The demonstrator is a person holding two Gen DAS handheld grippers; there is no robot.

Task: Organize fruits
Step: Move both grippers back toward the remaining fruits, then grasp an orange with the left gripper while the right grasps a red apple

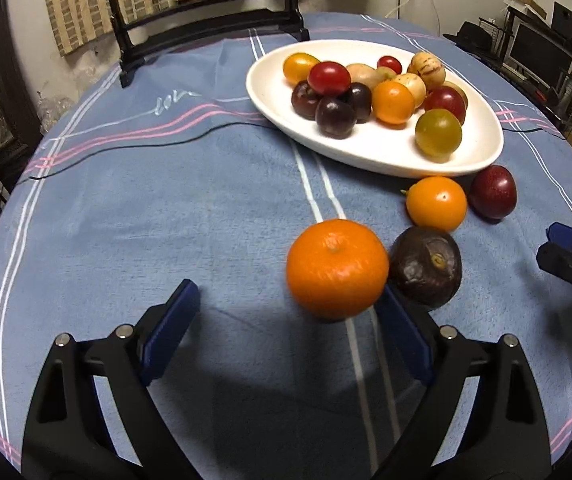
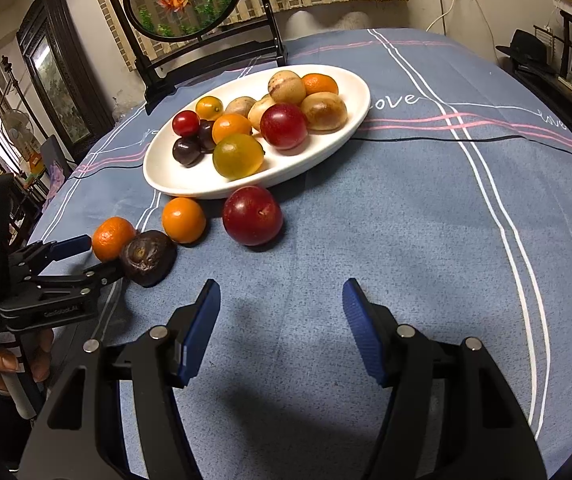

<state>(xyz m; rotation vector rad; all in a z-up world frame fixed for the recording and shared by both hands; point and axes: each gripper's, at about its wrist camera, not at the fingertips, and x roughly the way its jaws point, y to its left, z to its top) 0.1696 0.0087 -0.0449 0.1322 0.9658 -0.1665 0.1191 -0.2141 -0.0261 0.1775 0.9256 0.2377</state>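
Four fruits lie beside the plate (image 2: 350,128) on the blue-clothed tabletop (image 2: 406,220); left claw (image 1: 286,320) and right claw (image 2: 282,320) gape, holding nothing.

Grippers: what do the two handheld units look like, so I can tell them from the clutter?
Both are matte black plastic frames with silver pivot pins and flat blue ribbed pads. The left gripper, seen from the right wrist, carries small white lettering on its body and a pale handle gripped by a bare hand. No cables visible.

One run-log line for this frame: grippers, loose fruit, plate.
left gripper: open, at tangerine | right gripper: open, empty | off plate: four fruits incl. dark wrinkled fruit | white plate: holds fruit
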